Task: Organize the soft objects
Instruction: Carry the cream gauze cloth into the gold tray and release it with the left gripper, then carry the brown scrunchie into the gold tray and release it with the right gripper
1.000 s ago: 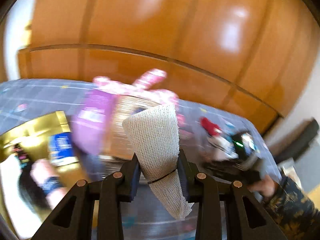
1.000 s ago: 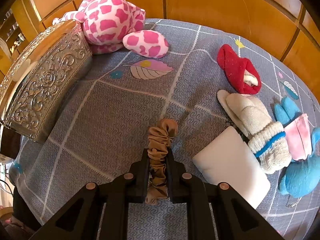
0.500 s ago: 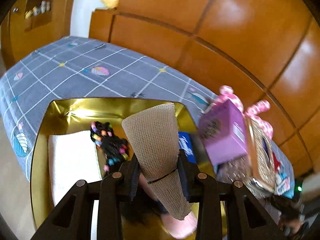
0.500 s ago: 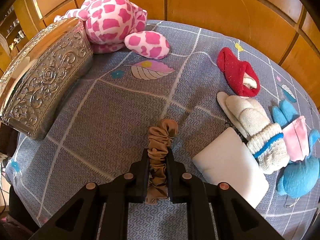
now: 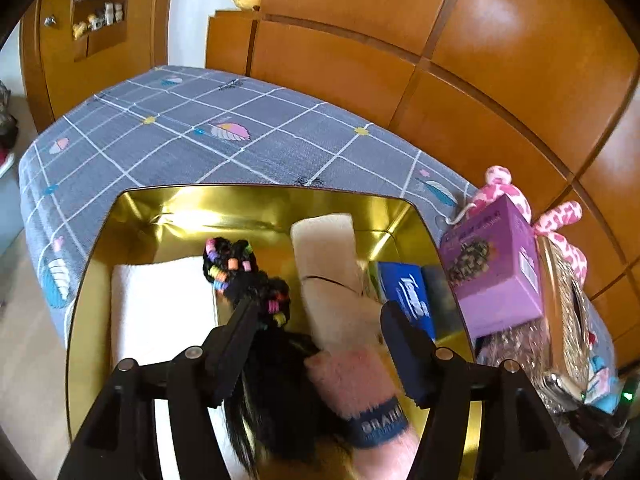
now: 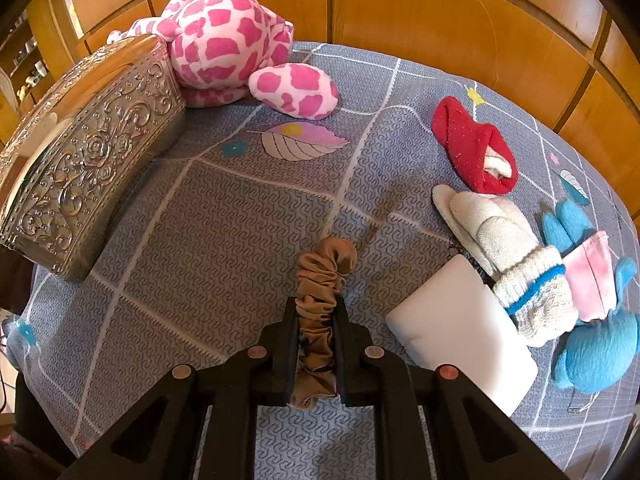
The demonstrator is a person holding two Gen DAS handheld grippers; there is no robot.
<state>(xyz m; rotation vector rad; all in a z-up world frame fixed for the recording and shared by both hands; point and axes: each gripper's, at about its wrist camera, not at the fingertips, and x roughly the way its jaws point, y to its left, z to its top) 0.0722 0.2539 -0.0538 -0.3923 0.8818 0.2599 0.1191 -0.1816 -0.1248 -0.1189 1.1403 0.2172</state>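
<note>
On the bed, the left gripper, jaws just opening, is dropping the gauze roll into the tin; the right gripper is clamping a scrunchie.

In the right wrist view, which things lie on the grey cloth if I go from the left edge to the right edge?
Silver embossed box → pink spotted plush toy → brown scrunchie in the right gripper → white pad → blue glove.
</note>
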